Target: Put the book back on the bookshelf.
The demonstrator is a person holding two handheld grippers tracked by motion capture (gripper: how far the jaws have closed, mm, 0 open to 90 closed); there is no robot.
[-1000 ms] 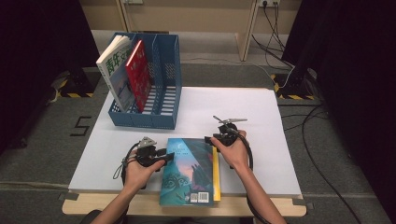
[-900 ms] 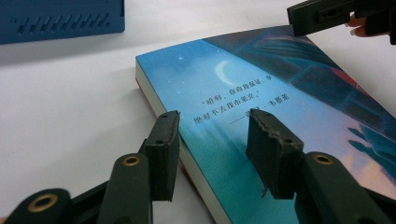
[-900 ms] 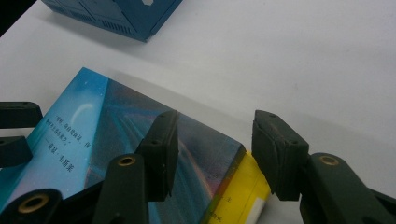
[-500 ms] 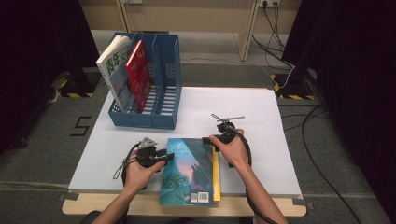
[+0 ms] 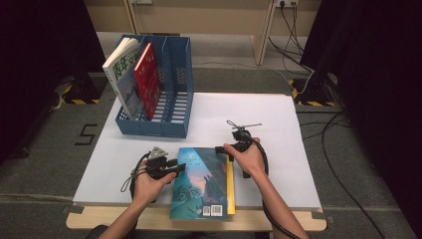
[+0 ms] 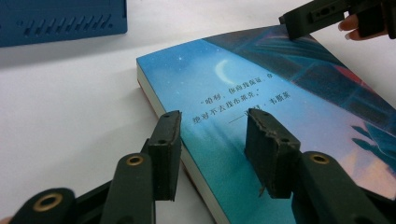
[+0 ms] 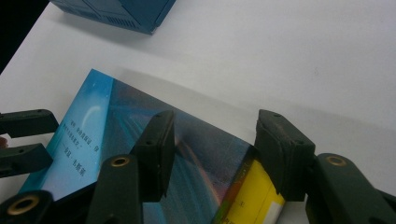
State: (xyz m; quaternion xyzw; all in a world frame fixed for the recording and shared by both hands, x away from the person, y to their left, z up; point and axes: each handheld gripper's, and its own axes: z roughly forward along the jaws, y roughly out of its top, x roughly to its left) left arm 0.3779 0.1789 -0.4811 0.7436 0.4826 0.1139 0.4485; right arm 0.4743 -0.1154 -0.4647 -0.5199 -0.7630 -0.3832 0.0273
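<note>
The blue-covered book (image 5: pixel 201 184) was laid flat on the white table (image 5: pixel 259 119) at its near edge, a yellow strip seen along its right side. It was taken as the landmark. The left gripper (image 5: pixel 171 169) was held at the book's left edge, near the far left corner; in the left gripper view (image 6: pixel 212 140) one jaw was seen over the cover and the other beside the page edge, the edge between them. Whether the pads were pressed on the book could not be told. The right gripper (image 5: pixel 225 149) was held at the book's far right corner, its jaws (image 7: pixel 215 149) spread wide over cover and yellow strip, having just been opening, nothing clamped. Farther back and left of the book, well apart, a blue file rack (image 5: pixel 171 99) was stood on the table, with a white-green magazine (image 5: pixel 122 74) and a red book (image 5: pixel 148 77) leaned in its left compartments.
</note>
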